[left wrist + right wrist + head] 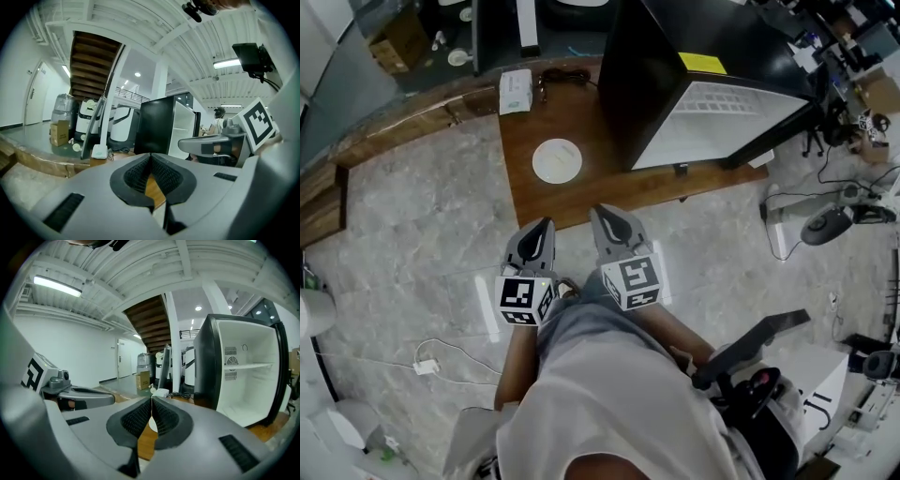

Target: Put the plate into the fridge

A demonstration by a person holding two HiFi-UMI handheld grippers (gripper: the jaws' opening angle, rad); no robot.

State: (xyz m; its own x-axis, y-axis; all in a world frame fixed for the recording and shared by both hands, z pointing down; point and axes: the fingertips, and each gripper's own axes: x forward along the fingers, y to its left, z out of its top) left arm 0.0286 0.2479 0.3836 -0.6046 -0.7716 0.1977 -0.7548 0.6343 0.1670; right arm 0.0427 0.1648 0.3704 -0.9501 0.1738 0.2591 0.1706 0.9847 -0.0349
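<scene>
One white plate (557,160) lies flat on the low wooden platform (525,192), near its front edge and with bare wood all round it. Being round, it has no long axis, so any part of the rim would serve for a grip. Just to its right on the same platform stands the black fridge (656,84). It is open, and the right gripper view shows a white interior with one shelf. The plate and the fridge are near each other but not touching. Behind the plate, toward the back edge, sit a small white box (515,91) and a coil of black cable (567,77), both out of the way. The left gripper (547,225) and the right gripper (605,217) hover side by side off the platform's front edge, over the stone floor and short of the plate. Each has its jaws pressed together with nothing between the pads. The plate lies straight ahead of the pair, about midway between them and a shade toward the left gripper's line, so either could reach it. The fridge lies off to the right, which probably favours the right gripper for the carry. Its jaws would first have to open to take the near rim.
</scene>
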